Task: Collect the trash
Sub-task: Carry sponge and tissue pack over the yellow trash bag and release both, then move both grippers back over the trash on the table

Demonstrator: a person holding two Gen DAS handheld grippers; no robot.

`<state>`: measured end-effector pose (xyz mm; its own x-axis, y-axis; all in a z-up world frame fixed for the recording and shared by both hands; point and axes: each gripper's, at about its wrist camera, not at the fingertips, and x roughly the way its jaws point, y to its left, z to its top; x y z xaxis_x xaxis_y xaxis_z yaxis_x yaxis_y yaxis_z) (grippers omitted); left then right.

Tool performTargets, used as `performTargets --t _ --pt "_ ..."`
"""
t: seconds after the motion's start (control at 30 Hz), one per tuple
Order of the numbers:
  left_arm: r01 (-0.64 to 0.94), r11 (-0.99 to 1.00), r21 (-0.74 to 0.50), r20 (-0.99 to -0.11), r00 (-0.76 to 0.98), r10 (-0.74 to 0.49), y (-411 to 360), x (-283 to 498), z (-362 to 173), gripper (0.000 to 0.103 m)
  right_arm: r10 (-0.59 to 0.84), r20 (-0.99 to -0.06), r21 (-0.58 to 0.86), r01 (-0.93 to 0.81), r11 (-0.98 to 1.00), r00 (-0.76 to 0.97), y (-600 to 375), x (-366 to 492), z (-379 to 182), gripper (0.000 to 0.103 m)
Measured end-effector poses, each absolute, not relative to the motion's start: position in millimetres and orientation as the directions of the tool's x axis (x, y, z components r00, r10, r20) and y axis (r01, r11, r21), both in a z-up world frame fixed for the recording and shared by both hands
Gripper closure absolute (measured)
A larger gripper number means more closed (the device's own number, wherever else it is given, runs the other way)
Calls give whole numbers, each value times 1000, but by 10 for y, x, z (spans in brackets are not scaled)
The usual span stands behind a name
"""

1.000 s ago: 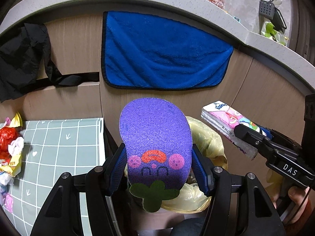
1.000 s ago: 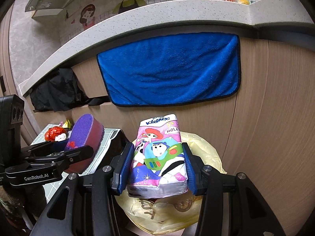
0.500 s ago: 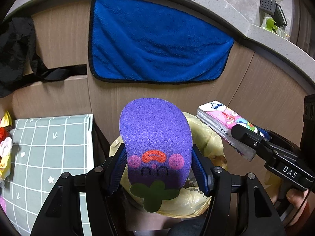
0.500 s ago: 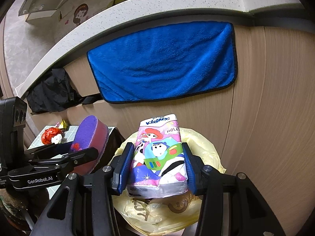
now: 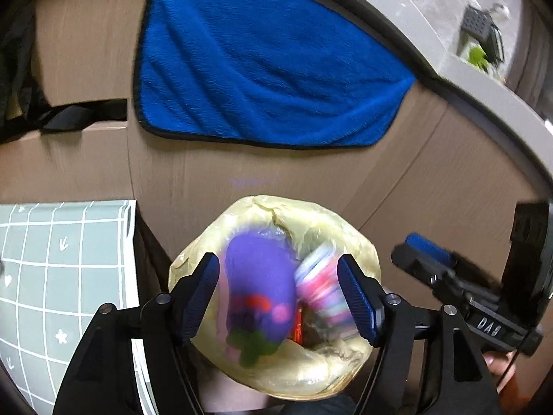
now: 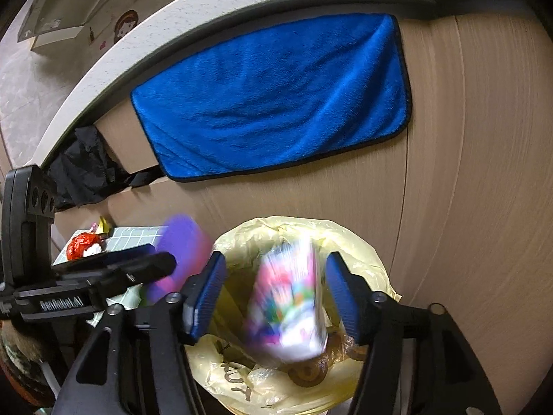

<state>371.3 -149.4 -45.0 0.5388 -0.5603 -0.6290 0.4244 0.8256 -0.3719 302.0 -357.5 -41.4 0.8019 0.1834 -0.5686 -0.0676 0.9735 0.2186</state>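
Note:
Both grippers hang over a bin lined with a yellow bag (image 5: 311,221) (image 6: 366,242). My left gripper (image 5: 278,297) is opening; the purple sponge (image 5: 259,276) has come free of its pads and is dropping, blurred, into the bag. In the right wrist view that sponge (image 6: 183,242) shows beside the left gripper's finger. My right gripper (image 6: 274,297) is opening too, and the colourful tissue pack (image 6: 287,304) is falling blurred between its spread fingers, touching neither pad. The same pack (image 5: 323,287) lands next to the sponge. Brown scraps lie at the bag's bottom.
A blue towel (image 5: 262,69) hangs on the wooden cabinet front behind the bin. A green grid mat (image 5: 62,263) lies to the left, with red and yellow wrappers (image 6: 83,242) at its far end. A black cloth (image 6: 83,169) hangs under the counter edge. A hand (image 5: 497,363) holds the right gripper.
Both grippers opened and let go: the sponge and the tissue pack, held firmly before, now fall blurred into the yellow bag. Both views shifted closer over the bin.

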Motion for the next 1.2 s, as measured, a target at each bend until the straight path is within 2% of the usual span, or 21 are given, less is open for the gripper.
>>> performTargets --t 0.27,0.53,0.67,0.97,1.2 --pt "370 856 -362 -600 610 -518 -1053 3549 -226 30 166 -568 195 -64 979 806 -3508 2921 -347 44" --pt "222 946 -236 -594 737 -321 -20 3111 -136 30 162 -526 150 -96 984 835 -3153 2704 -84 44" --pt "119 970 -214 -583 781 -224 696 2898 -144 30 168 -522 126 -119 985 837 -2783 2703 13 40" --pt "-70 954 -292 -593 796 -123 2057 2554 -383 30 338 -534 167 -295 941 775 -1697 2783 -25 40" --pt "-112 942 -316 -620 776 -116 2451 2390 -654 30 379 -554 117 -381 917 741 -993 2847 -99 40"
